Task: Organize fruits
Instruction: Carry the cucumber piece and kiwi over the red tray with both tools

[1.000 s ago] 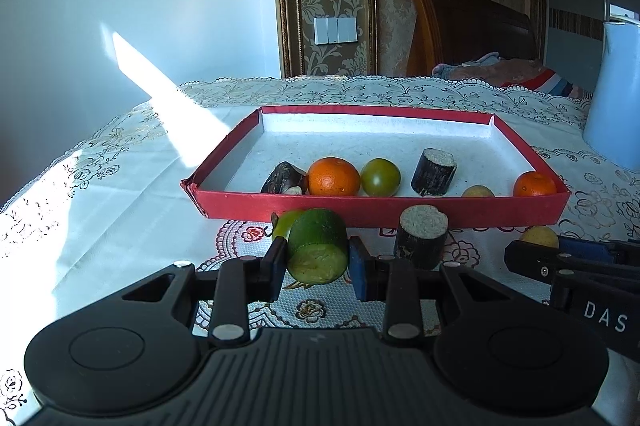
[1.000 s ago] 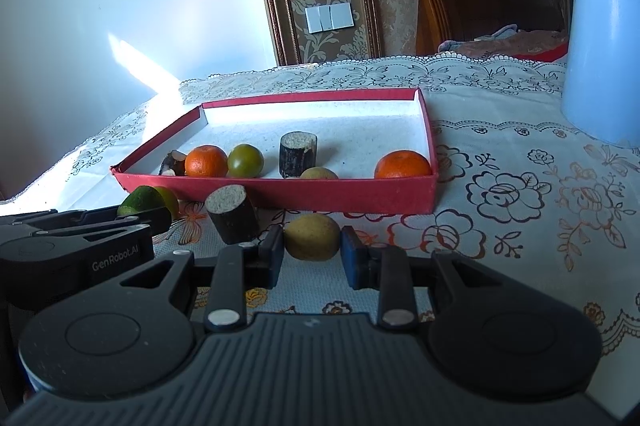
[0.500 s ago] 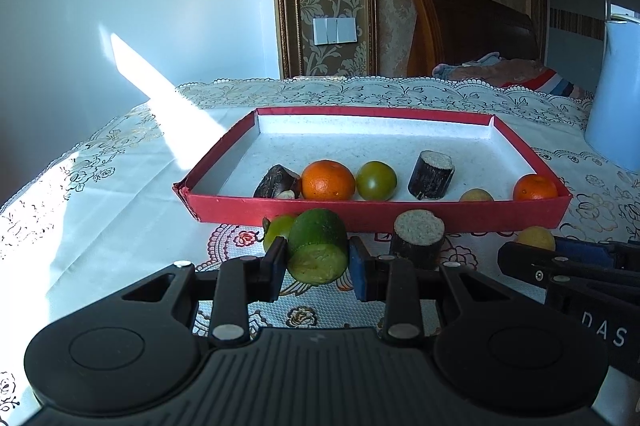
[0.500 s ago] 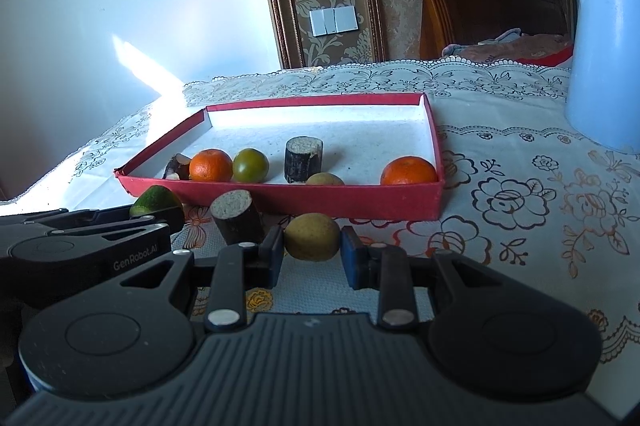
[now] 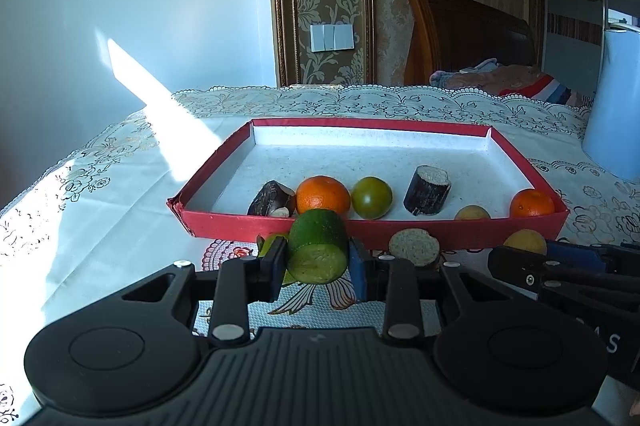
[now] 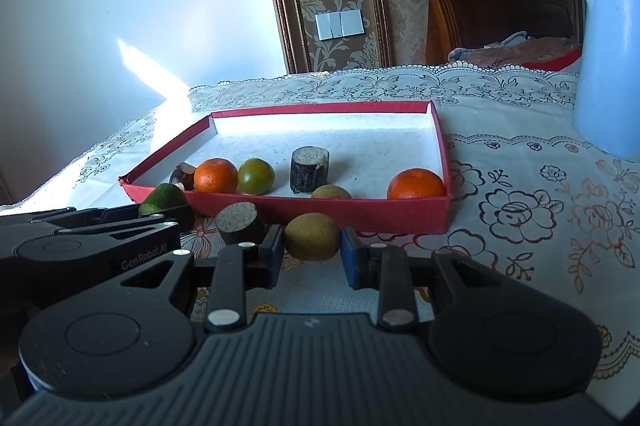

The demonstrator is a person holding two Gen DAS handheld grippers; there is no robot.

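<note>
The left gripper (image 5: pixel 318 262) clamps a cut green piece (image 5: pixel 318 246) and the right gripper (image 6: pixel 312 250) a yellowish fruit (image 6: pixel 312 236) — both just short of the red tray's (image 6: pixel 400 214) near edge. Likely held ready to join the 6 pieces lined along that edge inside.

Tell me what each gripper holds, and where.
Left gripper: green cucumber chunk, pinched across its round sides. Right gripper: small yellow-brown fruit, pinched across its middle.

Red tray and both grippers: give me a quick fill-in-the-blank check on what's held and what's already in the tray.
1. The left gripper is shut on a ____ cucumber piece.
2. The right gripper is shut on a yellowish-brown round fruit, just ____ the red tray.
3. The tray holds ____ orange tangerines.

Missing words: green; outside; two
</note>
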